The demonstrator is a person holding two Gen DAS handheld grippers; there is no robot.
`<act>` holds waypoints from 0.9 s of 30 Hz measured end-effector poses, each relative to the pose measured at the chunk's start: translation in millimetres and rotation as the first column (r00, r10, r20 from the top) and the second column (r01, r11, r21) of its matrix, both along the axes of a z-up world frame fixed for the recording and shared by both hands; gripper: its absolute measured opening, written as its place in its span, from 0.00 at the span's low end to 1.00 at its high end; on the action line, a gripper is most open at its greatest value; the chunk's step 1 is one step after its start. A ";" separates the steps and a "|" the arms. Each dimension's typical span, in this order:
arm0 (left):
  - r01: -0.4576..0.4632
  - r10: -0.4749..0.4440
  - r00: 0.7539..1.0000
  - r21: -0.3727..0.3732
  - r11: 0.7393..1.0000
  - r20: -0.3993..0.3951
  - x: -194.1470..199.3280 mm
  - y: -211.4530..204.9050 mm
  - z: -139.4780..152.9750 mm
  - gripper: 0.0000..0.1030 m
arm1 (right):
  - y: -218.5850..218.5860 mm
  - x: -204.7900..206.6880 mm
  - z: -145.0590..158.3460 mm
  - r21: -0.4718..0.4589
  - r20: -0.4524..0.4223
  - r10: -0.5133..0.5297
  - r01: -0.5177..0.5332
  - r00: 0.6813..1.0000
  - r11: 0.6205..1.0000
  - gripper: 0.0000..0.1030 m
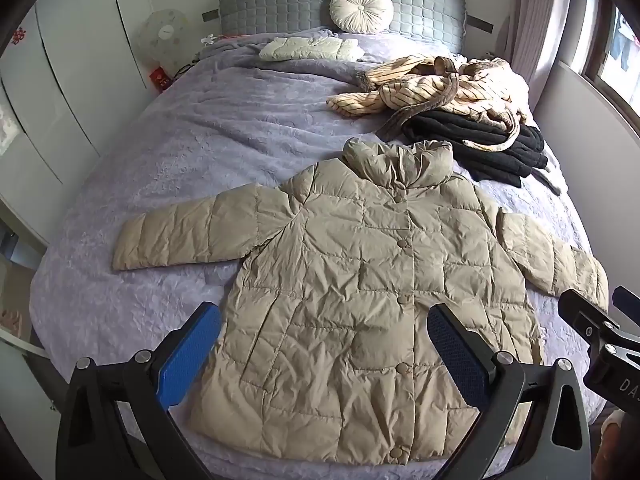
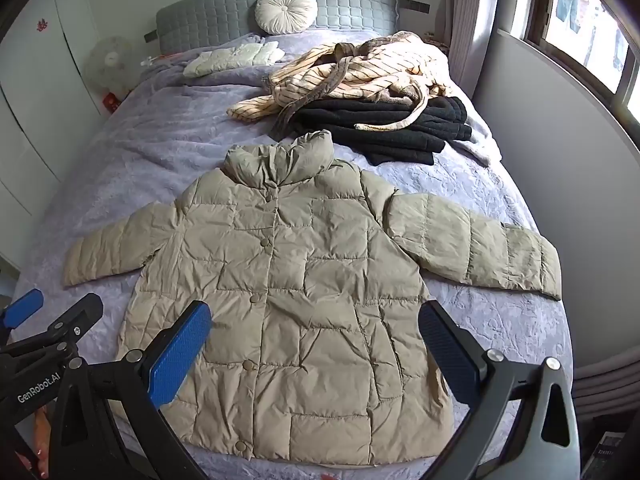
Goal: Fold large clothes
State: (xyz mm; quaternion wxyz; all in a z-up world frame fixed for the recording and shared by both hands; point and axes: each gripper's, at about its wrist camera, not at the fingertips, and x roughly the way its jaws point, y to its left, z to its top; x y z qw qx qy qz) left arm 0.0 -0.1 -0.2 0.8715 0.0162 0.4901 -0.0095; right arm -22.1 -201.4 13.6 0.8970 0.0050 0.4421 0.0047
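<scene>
The beige puffer jacket lies spread front-up and buttoned on the lavender bedspread, collar toward the far headboard, hem nearest me, both sleeves out to the sides. No fold started yet, as I judge it.

Risks I see from here:
- The shell looks slick and puffy. A shallow pinch on a sleeve cuff may catch only the top layer, so the sleeve would slide out mid-fold or drag the body askew.
- The right sleeve reaches close to the right edge of the bed. A careless pull could tip it over the side.
- The pile at far right, a striped cream robe on top of a black garment, sits just beyond the collar. The robe's belt trails near it. Sweeping the jacket upward could snag that belt.
- The padding traps air, so a fold may spring back if I don't press it flat.
- The plush bedspread may bunch and get pinched with the jacket.

Jaws: the left gripper has its jaws spread fully apart, hanging above the lower left of the jacket, holding nothing. The right gripper is likewise wide apart and empty, above the lower middle of the jacket. I see no contact with the fabric in either view.
</scene>
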 end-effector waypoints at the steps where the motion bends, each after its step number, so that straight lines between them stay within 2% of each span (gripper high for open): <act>1: -0.003 0.003 1.000 0.002 1.000 -0.004 -1.1 -1.1 -0.1 1.00 | 2.6 0.6 -0.4 0.000 0.000 -0.001 0.001 1.000 1.000 1.00; 27: -0.002 0.002 1.000 0.000 1.000 0.001 0.3 -1.3 0.7 1.00 | -0.3 -1.5 2.3 -0.001 -0.002 0.002 -0.002 1.000 1.000 1.00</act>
